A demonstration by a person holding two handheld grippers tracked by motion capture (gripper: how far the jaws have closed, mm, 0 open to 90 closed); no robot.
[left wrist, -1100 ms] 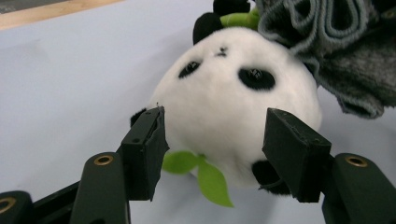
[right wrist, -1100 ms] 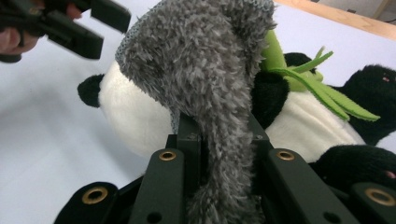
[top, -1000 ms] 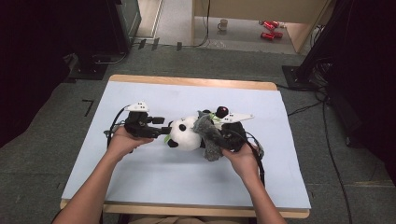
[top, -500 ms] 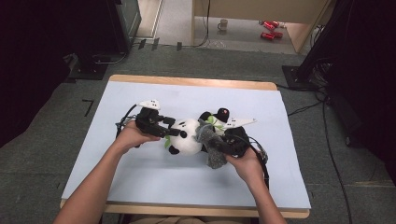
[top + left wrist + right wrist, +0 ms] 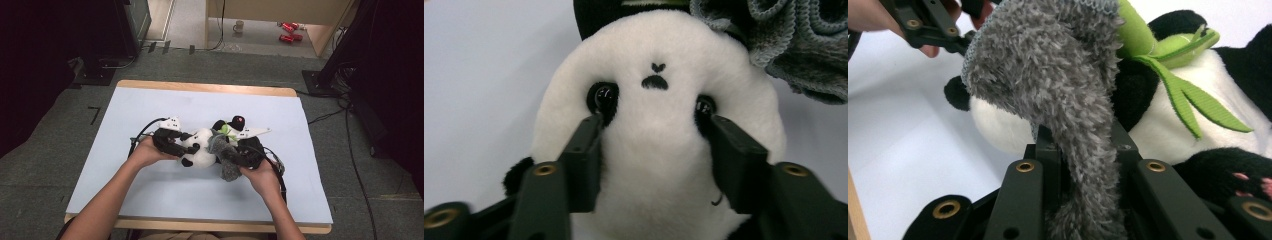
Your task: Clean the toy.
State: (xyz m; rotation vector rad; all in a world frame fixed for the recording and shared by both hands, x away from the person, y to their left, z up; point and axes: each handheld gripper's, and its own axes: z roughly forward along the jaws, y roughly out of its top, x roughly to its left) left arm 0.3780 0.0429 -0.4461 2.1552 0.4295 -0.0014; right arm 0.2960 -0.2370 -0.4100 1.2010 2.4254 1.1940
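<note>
From the high view, a plush panda [image 5: 200, 149] lies near the middle of the frame on the pale blue bench [image 5: 150, 105], with the left tool [image 5: 184, 145] at its white head from the left and the right tool [image 5: 231, 159] just right of it, a grey fuzzy cloth [image 5: 226, 161] bunched between that tool and the toy. In the left gripper view the panda's face takes up the centre of the frame, and the two black jaws rise from the bottom edge to either side of it, their tips at the black eye patches; these jaws have just been closing, with the head between them, and the plush looks dented where they meet it, so I take them as pinching the head. The cloth hangs in the upper right corner. In the right gripper view the cloth stands up through the centre, squeezed between that tool's jaws at the bottom; behind it, to the right, lie the panda's body and a green fabric sprig [image 5: 1178, 65]. My judgement: the toy is light, soft and springy, so it will squash and may slip out; the head's sides offer the fullest hold. The cloth is limp and drapes, best held by a gathered fold.
</note>
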